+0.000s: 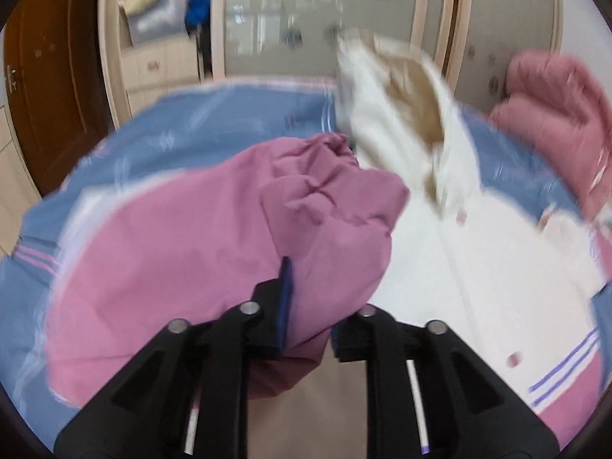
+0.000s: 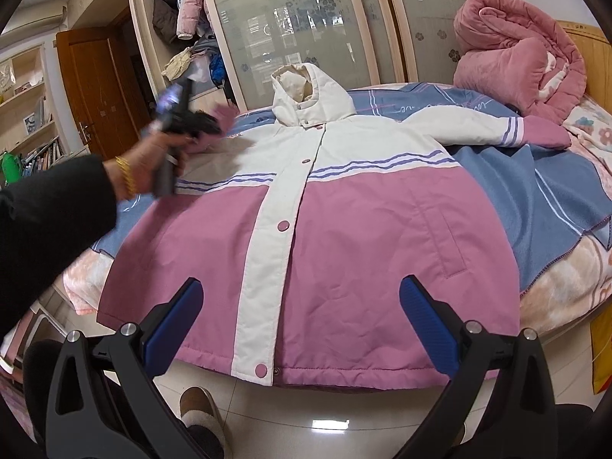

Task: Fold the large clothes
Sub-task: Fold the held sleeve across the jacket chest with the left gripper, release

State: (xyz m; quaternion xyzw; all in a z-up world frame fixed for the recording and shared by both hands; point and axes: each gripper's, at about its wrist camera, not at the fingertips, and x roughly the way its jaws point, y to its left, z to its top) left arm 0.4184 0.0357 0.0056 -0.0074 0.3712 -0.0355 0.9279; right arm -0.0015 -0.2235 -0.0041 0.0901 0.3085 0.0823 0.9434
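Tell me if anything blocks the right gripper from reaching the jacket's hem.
Nothing visible does. The right gripper hangs open just short of the jacket, whose hem lies bare at the bed edge. The left gripper holds the left sleeve, well off to the side.

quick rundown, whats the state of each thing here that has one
jacket: spread flat on the bed, front up, snapped shut
left sleeve: lifted, pinched in the left hand-held gripper
right sleeve: stretched out flat
hood: propped up, open
right hand-held gripper: open, holding nothing
pink quilt: rolled up at the head of the bed
wardrobe door: slid aside, shelves exposed
wooden door: open
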